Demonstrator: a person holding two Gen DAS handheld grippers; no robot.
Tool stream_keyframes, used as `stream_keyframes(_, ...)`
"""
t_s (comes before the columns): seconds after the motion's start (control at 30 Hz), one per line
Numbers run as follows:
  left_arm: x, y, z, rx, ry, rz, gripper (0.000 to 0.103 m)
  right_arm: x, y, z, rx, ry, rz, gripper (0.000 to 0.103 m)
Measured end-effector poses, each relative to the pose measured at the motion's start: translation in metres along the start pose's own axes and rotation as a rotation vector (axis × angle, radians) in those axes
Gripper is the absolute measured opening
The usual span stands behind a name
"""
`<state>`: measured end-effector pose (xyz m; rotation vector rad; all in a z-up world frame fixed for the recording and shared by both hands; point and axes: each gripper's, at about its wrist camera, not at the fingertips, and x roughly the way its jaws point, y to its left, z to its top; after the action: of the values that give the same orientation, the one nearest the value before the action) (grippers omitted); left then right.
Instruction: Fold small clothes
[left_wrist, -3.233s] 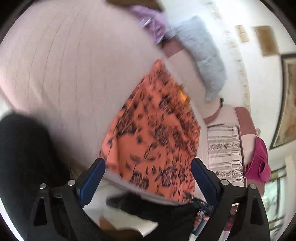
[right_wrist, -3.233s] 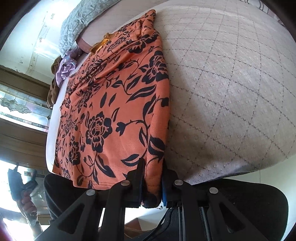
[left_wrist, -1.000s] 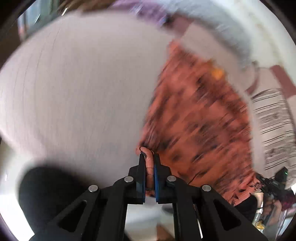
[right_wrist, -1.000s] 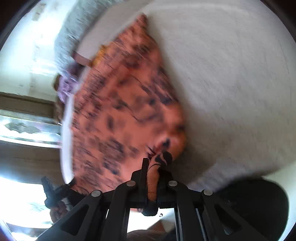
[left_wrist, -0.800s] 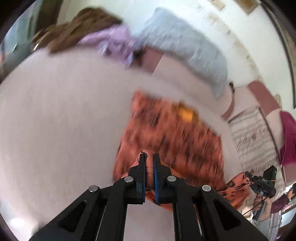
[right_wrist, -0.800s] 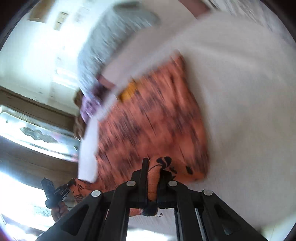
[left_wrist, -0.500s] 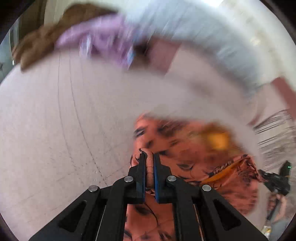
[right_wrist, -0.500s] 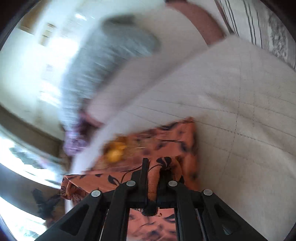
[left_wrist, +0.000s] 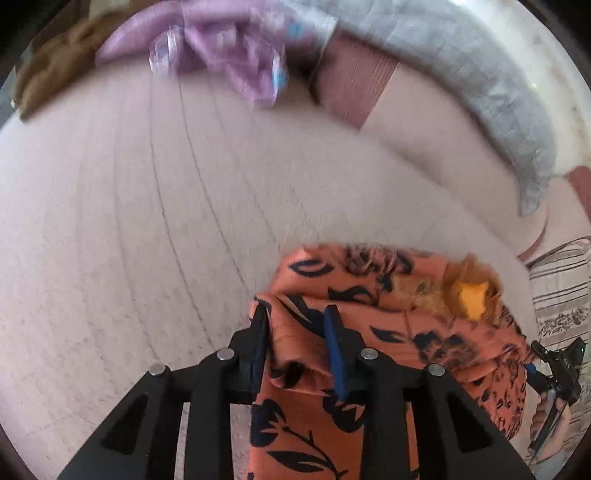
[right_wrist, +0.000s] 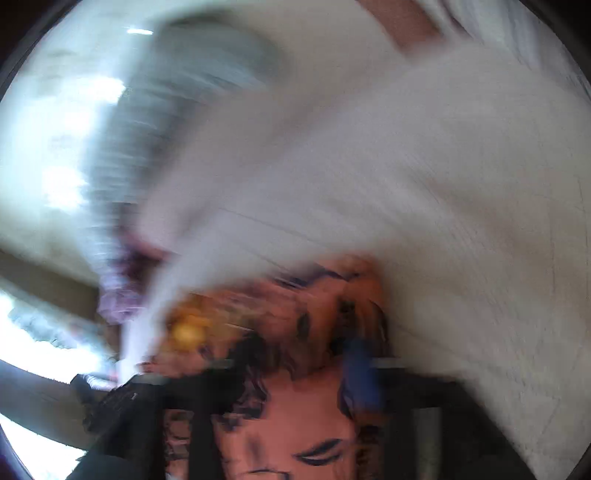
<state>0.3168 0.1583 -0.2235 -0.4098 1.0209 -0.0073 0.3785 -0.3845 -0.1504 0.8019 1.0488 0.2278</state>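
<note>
Quilted bed (left_wrist: 129, 206) ahead of and beneath both grippers. Orange floral garment (left_wrist: 369, 295) folded on it, directly under and just ahead of left gripper (left_wrist: 297, 321); jaws opening, fabric edge between the pads, loose. Right gripper (right_wrist: 295, 354) jaws opening over the same garment; contact unreadable through blur. Left view only: purple cloth (left_wrist: 229, 55) and grey blanket (left_wrist: 480, 81) far ahead.

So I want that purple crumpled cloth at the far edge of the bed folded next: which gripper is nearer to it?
Left. The left gripper faces the purple crumpled cloth across bare bed; from the right gripper it lies far left.
</note>
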Motion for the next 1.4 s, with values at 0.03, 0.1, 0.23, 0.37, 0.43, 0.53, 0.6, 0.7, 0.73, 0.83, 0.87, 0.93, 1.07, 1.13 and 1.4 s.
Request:
stream_keyframes(0.03, -0.013, 0.002, -0.003, 0.004, -0.037, 0.005, 0.056, -0.006, -0.003, -0.004, 0.004, -0.041, 0.035, 0.062)
stream_keyframes(0.1, -0.053, 0.01, -0.012, 0.012, -0.151, 0.011, 0.077, -0.03, -0.001, -0.016, -0.015, -0.1, 0.07, 0.069)
stream_keyframes(0.23, -0.09, 0.031, -0.039, -0.008, -0.193, -0.003, 0.086, -0.066, -0.004, -0.049, -0.098, -0.132, 0.02, 0.072)
stream_keyframes(0.37, -0.065, 0.02, -0.089, 0.074, -0.068, -0.031, 0.086, -0.053, -0.007, -0.094, -0.189, 0.011, -0.043, 0.072)
stream_keyframes(0.43, -0.035, 0.009, -0.102, 0.096, -0.007, -0.003, 0.081, -0.043, 0.006, -0.114, -0.283, 0.038, -0.074, 0.071)
stream_keyframes(0.53, -0.015, -0.017, -0.104, 0.188, -0.02, 0.09, 0.033, -0.034, 0.023, -0.124, -0.393, 0.029, -0.194, 0.052)
stream_keyframes(0.6, -0.017, -0.029, -0.093, 0.16, 0.03, 0.072, 0.017, -0.034, 0.025, -0.118, -0.372, 0.054, -0.214, 0.03)
stream_keyframes(0.7, -0.055, -0.042, -0.077, 0.162, -0.031, 0.044, 0.016, -0.055, 0.051, -0.112, -0.434, 0.054, -0.231, 0.025)
stream_keyframes(0.73, -0.072, -0.045, -0.076, 0.17, -0.055, 0.022, 0.016, -0.065, 0.061, -0.113, -0.443, 0.037, -0.216, 0.024)
stream_keyframes(0.83, -0.125, -0.056, -0.085, 0.211, -0.127, -0.004, 0.016, -0.109, 0.086, -0.12, -0.47, -0.027, -0.148, 0.024)
stream_keyframes(0.87, -0.146, -0.053, -0.097, 0.222, -0.141, -0.017, 0.016, -0.129, 0.093, -0.128, -0.488, -0.045, -0.138, 0.024)
stream_keyframes(0.93, -0.165, -0.042, -0.12, 0.205, -0.136, -0.033, 0.016, -0.152, 0.093, -0.143, -0.496, -0.05, -0.119, 0.024)
stream_keyframes(1.07, -0.127, 0.012, -0.213, 0.145, 0.041, -0.003, 0.029, -0.177, 0.042, -0.201, -0.397, 0.035, -0.084, 0.032)
stream_keyframes(1.13, -0.105, 0.042, -0.241, 0.092, 0.067, -0.014, 0.031, -0.162, -0.008, -0.238, -0.332, 0.147, -0.115, 0.059)
stream_keyframes(1.4, -0.142, 0.032, -0.192, 0.083, -0.029, 0.043, 0.045, -0.202, -0.046, -0.251, -0.238, 0.016, -0.136, 0.064)
